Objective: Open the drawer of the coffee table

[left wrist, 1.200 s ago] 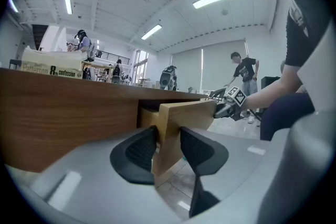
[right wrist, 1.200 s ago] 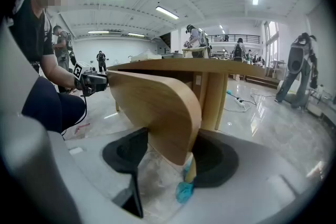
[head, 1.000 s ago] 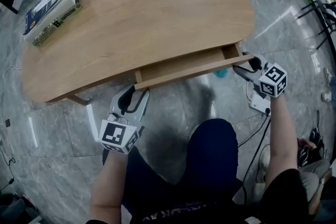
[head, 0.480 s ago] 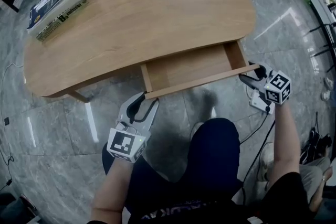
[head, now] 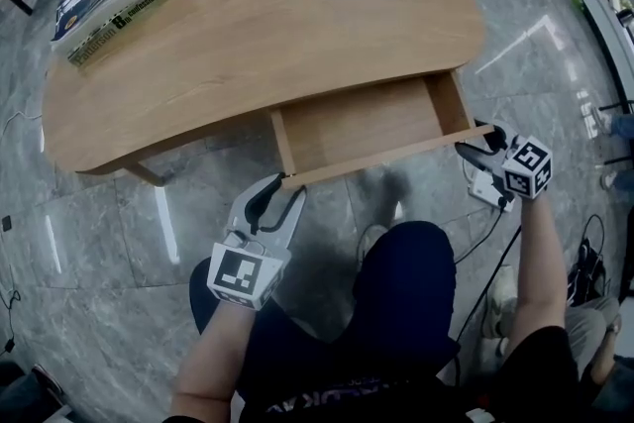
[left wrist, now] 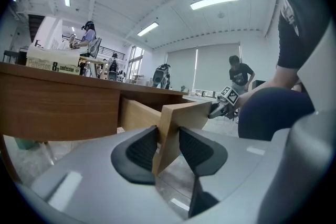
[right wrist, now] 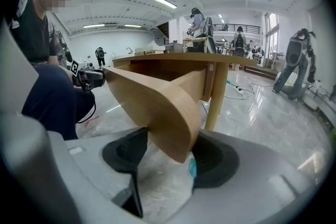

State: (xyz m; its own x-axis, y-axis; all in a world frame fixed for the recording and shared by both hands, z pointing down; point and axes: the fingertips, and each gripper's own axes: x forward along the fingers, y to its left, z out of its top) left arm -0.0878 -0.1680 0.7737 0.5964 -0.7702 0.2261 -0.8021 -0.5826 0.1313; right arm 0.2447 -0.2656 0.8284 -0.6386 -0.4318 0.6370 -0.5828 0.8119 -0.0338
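drawer [head: 362, 124] well out of desk [head: 267, 15] | left gripper [head: 285, 185] jaws closing on left end of drawer front [head: 386, 157], right gripper [head: 474, 140] clamped on its right end | risk: you pull one side harder, it racks; overpull, it comes out and drops

The person wears a black short-sleeved top [head: 540, 367] and dark navy trousers [head: 401, 297]. The left gripper [head: 287, 188] and right gripper [head: 474, 147] are pale grey with black ribbed pads [left wrist: 142, 149], and each carries a white cube [head: 241, 274] printed with black square markers.
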